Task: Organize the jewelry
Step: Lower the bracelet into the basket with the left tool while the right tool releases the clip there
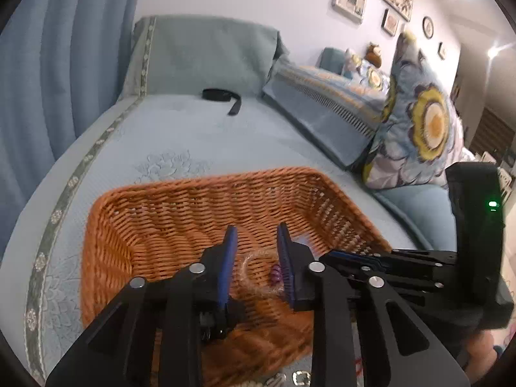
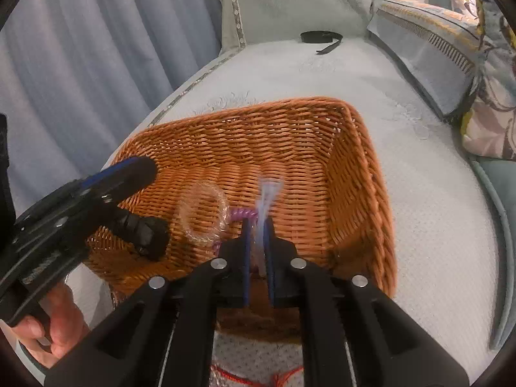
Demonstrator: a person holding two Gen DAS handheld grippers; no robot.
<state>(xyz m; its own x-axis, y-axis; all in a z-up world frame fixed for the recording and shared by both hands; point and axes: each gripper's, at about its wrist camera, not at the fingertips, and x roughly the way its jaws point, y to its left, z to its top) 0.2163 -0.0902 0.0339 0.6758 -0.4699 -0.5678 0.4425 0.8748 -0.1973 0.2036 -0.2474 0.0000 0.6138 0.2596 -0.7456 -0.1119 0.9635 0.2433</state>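
An orange wicker basket [image 1: 180, 213] [image 2: 322, 148] sits on the pale blue bed cover. In it lie a clear bangle in a plastic wrap [image 2: 203, 213] [image 1: 254, 264] and a purple spiral band [image 2: 240, 214] [image 1: 276, 274]. My left gripper [image 1: 256, 235] is open above the basket, empty, over the bangle; it also shows in the right wrist view [image 2: 151, 200]. My right gripper [image 2: 256, 225] is shut on a clear packet holding a pale blue-white piece [image 2: 267, 200], held over the basket's middle. The right gripper's body [image 1: 419, 258] shows at right in the left wrist view.
A black strap [image 1: 222, 95] [image 2: 322, 38] lies near the headboard cushion. Floral pillows [image 1: 419, 122] and a folded quilt [image 1: 322, 106] line the right side. Blue curtains [image 2: 80, 64] hang at left. Red cord [image 2: 245, 375] and small metal pieces [image 1: 300, 377] lie in front of the basket.
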